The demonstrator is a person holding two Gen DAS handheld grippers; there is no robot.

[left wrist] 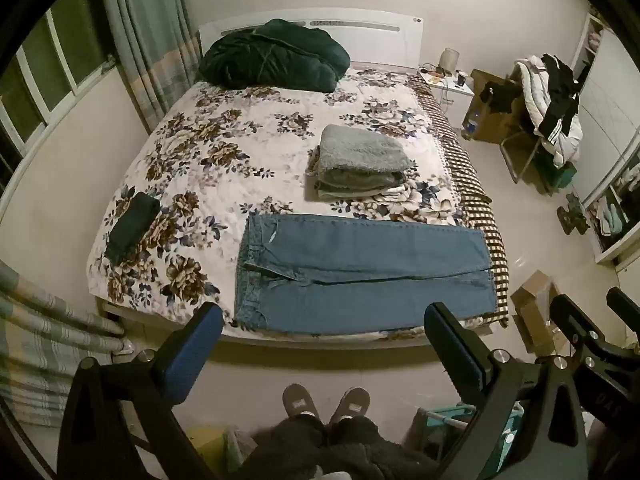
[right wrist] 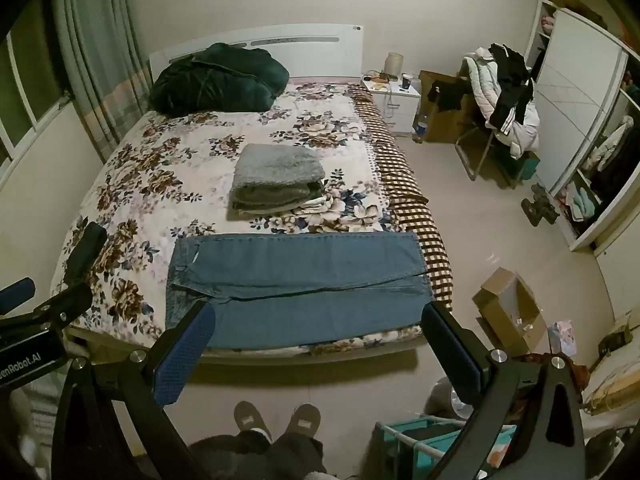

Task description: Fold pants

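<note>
Two grippers, both spread wide and gripping nothing. Left gripper [left wrist: 324, 328] hangs above the floor short of the bed [left wrist: 280, 148], likely a start pose for the fold. Blue jeans [left wrist: 360, 276] lie flat just beyond its fingertips, laid crosswise along the bed's near edge, both legs out side by side, waistband past the left finger, hems past the right one; probably spread flat for folding. Right gripper [right wrist: 320, 324] frames the same jeans [right wrist: 296, 284] between its fingers. Folded grey blanket [left wrist: 360, 164] sits farther ahead, apart from the jeans.
</note>
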